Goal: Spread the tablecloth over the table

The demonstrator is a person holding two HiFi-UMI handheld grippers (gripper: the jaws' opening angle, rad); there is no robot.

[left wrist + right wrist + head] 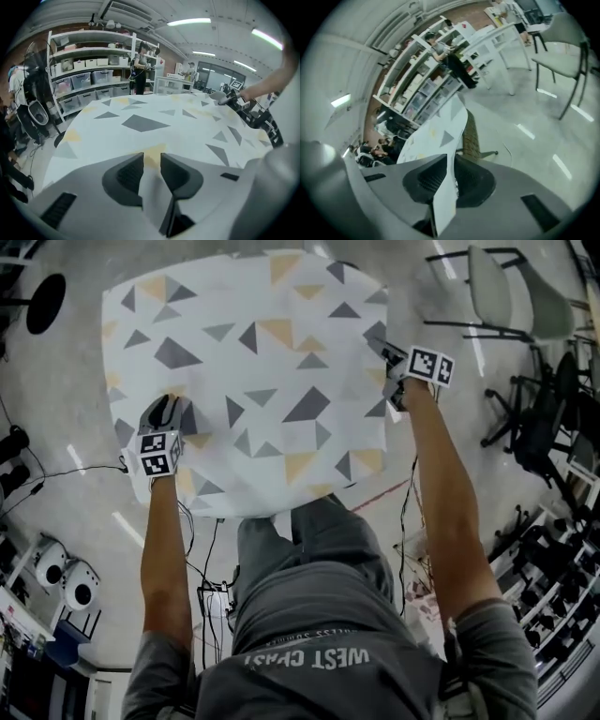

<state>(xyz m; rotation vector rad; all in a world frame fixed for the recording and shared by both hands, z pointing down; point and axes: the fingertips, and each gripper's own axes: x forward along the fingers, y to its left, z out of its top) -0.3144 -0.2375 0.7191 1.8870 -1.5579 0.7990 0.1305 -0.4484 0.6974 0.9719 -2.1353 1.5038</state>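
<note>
Right gripper (387, 369) clamps the white triangle-printed fabric tablecloth (253, 381) at 3 o'clock (left gripper (167, 411) released, 8 o'clock); tug outward gently, evenly.

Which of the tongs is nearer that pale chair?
Right. The right tongs grip the tablecloth's edge on the chair's side; the left tongs are over its opposite side, farther away.
</note>
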